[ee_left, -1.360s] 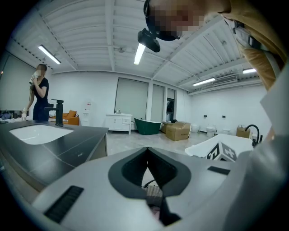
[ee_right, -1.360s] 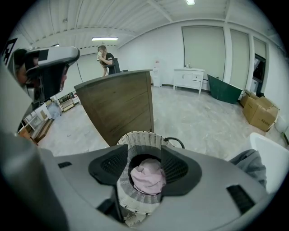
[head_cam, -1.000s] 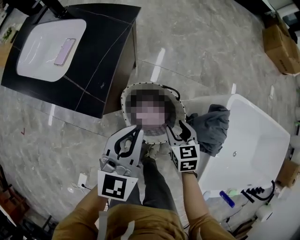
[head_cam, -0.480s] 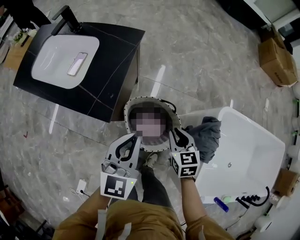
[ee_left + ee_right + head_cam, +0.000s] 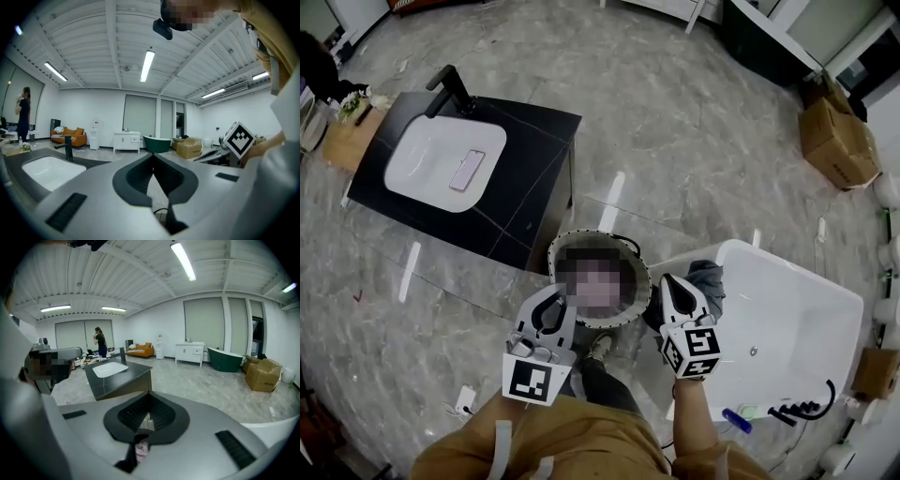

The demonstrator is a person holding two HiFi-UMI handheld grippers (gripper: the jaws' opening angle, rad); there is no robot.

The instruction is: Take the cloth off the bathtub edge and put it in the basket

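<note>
A dark grey cloth lies bunched on the near corner of the white bathtub. Left of it, a round basket with a pale woven rim stands on the floor; a mosaic patch hides its inside. My right gripper hovers between basket and cloth. Its jaws have just been closing and now stand shut, tips together, with nothing between them. On the basket's near left side my left gripper is shut and empty too.
A black vanity with a white sink, a phone and a black tap stands at the left. Cardboard boxes sit far right. A blue bottle lies by the tub. A person stands in the distance.
Both grippers have risen, and the head view takes in more of the room. The right jaws went from open to shut. The cloth stays on the tub edge.
</note>
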